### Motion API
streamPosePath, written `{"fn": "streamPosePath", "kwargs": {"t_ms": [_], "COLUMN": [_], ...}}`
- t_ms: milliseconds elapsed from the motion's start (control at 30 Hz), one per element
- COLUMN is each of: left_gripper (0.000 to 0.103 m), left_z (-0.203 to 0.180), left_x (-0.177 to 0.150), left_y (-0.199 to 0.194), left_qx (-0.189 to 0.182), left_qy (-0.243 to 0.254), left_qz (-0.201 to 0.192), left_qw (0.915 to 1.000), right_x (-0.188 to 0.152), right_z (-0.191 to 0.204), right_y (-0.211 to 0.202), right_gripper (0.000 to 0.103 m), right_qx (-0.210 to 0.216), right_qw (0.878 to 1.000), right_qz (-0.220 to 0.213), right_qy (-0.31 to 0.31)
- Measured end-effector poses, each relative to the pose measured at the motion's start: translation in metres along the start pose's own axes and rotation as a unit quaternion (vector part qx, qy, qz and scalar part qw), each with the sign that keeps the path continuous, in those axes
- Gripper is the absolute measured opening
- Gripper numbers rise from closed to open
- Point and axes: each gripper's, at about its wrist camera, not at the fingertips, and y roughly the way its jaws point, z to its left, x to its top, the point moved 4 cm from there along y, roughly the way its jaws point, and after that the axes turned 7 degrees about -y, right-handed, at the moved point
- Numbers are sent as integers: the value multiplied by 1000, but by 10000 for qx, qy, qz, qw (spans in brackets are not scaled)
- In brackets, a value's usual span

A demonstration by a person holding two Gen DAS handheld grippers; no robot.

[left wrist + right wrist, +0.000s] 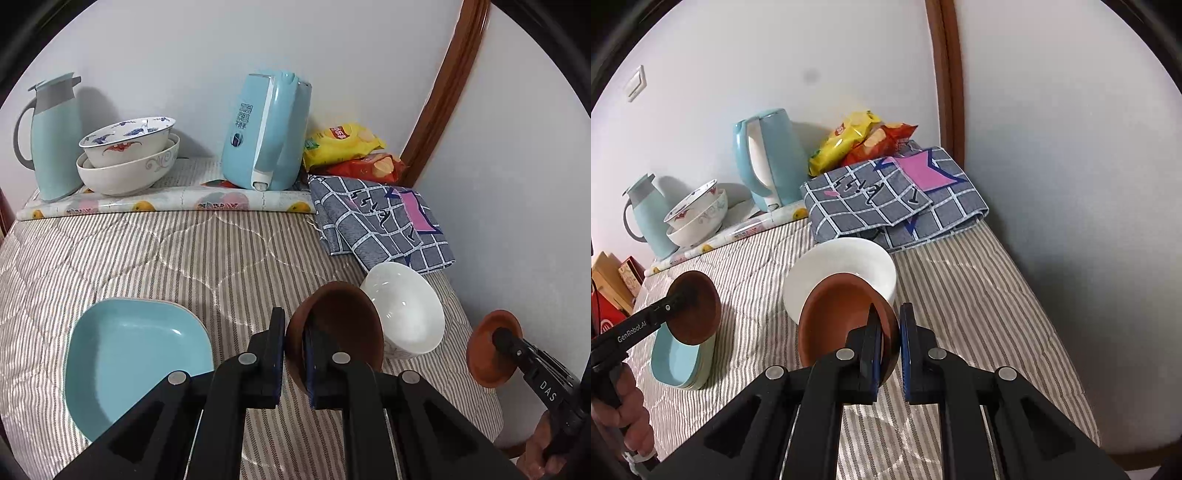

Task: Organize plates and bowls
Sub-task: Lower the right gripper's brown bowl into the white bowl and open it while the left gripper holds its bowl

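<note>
My left gripper (293, 332) is shut on the rim of a brown bowl (340, 325) and holds it tilted above the striped bedspread (184, 251). Just right of that bowl lies a white bowl (406, 310), and to its left a light blue square plate (136, 354). My right gripper (890, 317) is shut on the rim of a second brown bowl (838, 314), held in front of the white bowl (842, 266). The right wrist view shows the left gripper (677, 299) with its brown bowl (696, 314) above the stacked blue plates (679, 362).
At the back stand two stacked patterned bowls (125, 155), a blue kettle (266, 129) and a thermos jug (51, 136) on a fruit-print mat. Snack bags (343, 144) and a folded checked cloth (384, 221) lie at back right. The wall (517, 184) runs close along the right.
</note>
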Motion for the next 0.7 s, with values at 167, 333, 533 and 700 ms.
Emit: {"fn": "streamPosePath", "kwargs": {"t_ms": [167,333,533,700], "left_gripper": [10,10,10,10], "left_z": [2,5,6,7], "left_x": [7,12,19,24], "left_y": [-1,1,5,13], "left_qx": [-2,-22,-32,16], "left_qy": [13,-21,-63,-15], "left_qz": [-12,22,8,8], "left_qw": [10000,10000,10000,10000], "right_x": [8,14,22,26], "right_z": [3,6,9,12], "right_y": [-1,4,14,26], "right_gripper": [9,9,9,9], "right_qx": [-19,-16,-10,10], "right_qw": [10000,10000,10000,9999], "right_qz": [-54,-48,-25,31], "right_qy": [-18,-20,-57,-105]}}
